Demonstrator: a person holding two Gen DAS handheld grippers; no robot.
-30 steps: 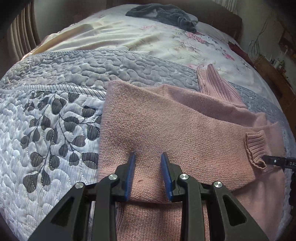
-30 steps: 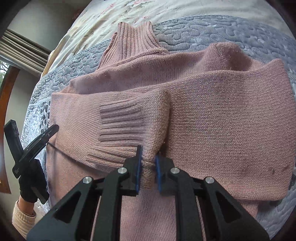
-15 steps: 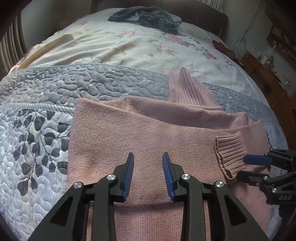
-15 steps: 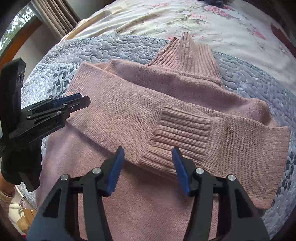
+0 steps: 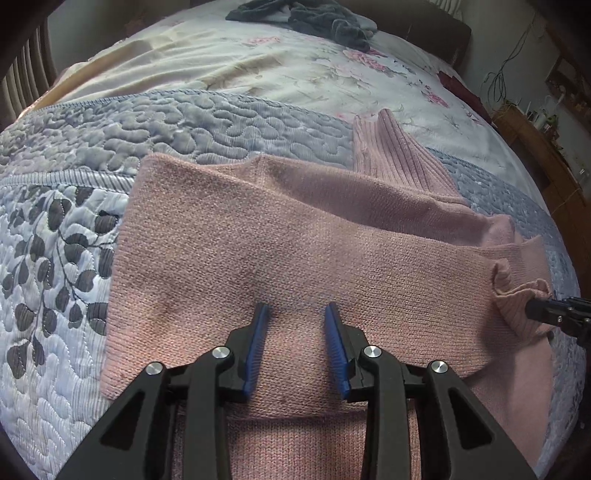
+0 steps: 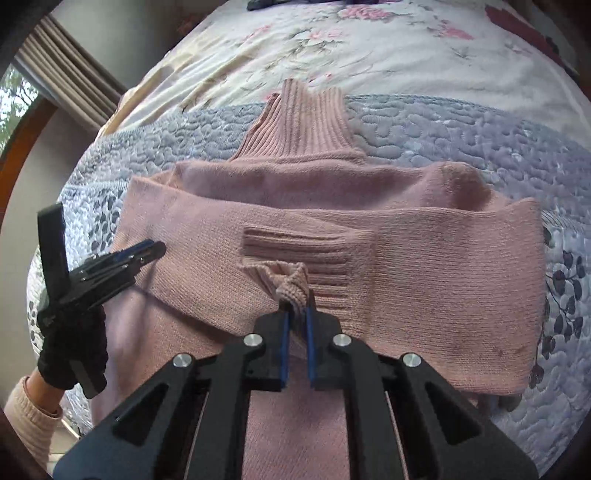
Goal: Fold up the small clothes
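Bed: a quilted grey-blue bedspread [image 5: 229, 122] with a dark leaf print towards 9 o'clock; a pale floral sheet [image 5: 280, 62] lies beyond it, with a dark crumpled garment [image 5: 314, 14] at 12 o'clock.
Sweater: a pink knitted sweater [image 5: 295, 243] lies flat on the bedspread, its ribbed collar [image 6: 299, 125] pointing to 12 o'clock in the right wrist view, and its hem end towards 6 o'clock.
Sleeves: both are folded across the chest, so the folded band runs from 9 to 3 o'clock.
Right gripper [image 6: 295, 314]: its fingers are pressed nearly together, pinching the bunched edge of the ribbed cuff [image 6: 295, 254].
Left gripper [image 5: 297, 317]: its fingers are spread, holding nothing, just above the folded sleeve.
Hand: a black-gloved hand [image 6: 70, 354] holds the left gripper at 9 o'clock in the right wrist view.
Writing: none can be read.
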